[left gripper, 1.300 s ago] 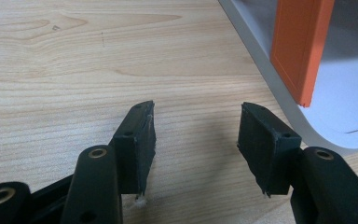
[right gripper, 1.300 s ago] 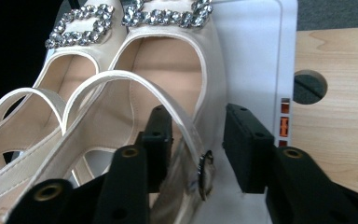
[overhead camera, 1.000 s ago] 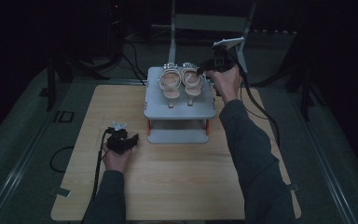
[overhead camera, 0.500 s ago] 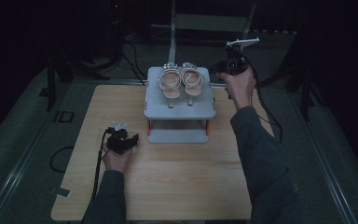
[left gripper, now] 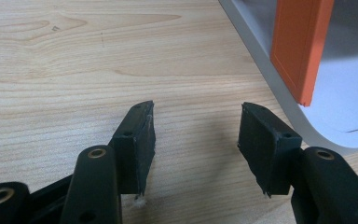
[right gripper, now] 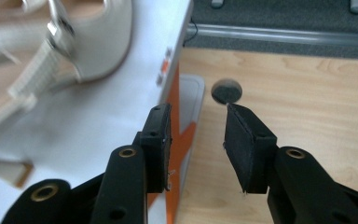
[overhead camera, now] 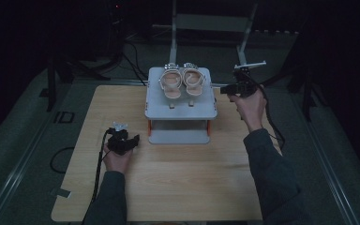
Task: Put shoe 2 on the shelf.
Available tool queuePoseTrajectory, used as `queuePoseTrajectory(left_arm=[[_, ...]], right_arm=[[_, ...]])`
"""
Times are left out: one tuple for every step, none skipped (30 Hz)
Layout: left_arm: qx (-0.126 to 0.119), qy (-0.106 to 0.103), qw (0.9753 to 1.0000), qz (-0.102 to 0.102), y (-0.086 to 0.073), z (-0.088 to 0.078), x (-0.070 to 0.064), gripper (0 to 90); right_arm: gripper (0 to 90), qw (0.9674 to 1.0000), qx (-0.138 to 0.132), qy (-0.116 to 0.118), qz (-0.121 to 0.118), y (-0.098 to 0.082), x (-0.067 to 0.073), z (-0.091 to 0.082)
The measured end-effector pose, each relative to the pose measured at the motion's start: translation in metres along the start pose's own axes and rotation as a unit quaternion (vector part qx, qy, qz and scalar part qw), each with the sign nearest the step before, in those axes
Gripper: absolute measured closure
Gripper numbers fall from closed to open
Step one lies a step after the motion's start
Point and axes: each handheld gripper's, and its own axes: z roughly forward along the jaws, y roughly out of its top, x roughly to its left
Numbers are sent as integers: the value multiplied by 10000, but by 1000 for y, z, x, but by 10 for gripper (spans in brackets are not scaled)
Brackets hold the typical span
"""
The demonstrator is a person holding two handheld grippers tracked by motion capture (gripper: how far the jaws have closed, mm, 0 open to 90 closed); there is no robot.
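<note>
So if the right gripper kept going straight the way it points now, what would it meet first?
Probably the right edge of the grey rack's top shelf, where the pale sandals stand. The right gripper, jaws open and empty, straddles that edge; depth is hard to judge.

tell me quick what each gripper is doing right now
left gripper: open, empty, over the table.
right gripper: open, empty, beside the shelf.

In the right gripper view the sandals [right gripper: 51,51] are blurry and cut off by the top and left edges — the buckle is just a smear. The rack [right gripper: 121,121] hides part of the desk [right gripper: 307,93] behind it. In the left gripper view the orange leg [left gripper: 300,46] runs off the top edge. In the high view the room behind is too dark to tell.
</note>
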Motion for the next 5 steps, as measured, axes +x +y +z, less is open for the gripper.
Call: queuePoseTrajectory(left_arm=[[2,-1,10000,-1,0,0,0,460],[2,-1,10000,-1,0,0,0,460],[-15,-6,10000,-21,0,0,0,460],[8,-7,10000,6,0,0,0,460],[7,-7,10000,6,0,0,0,460]], right_arm=[[606,10000,36,2,5,-7,-4,3],[606,10000,36,2,5,-7,-4,3],[605,10000,62,6,14,-9,-5,4],[601,10000,74,4,7,-12,-6,5],[596,9999,113,-5,-17,-17,-9,8]])
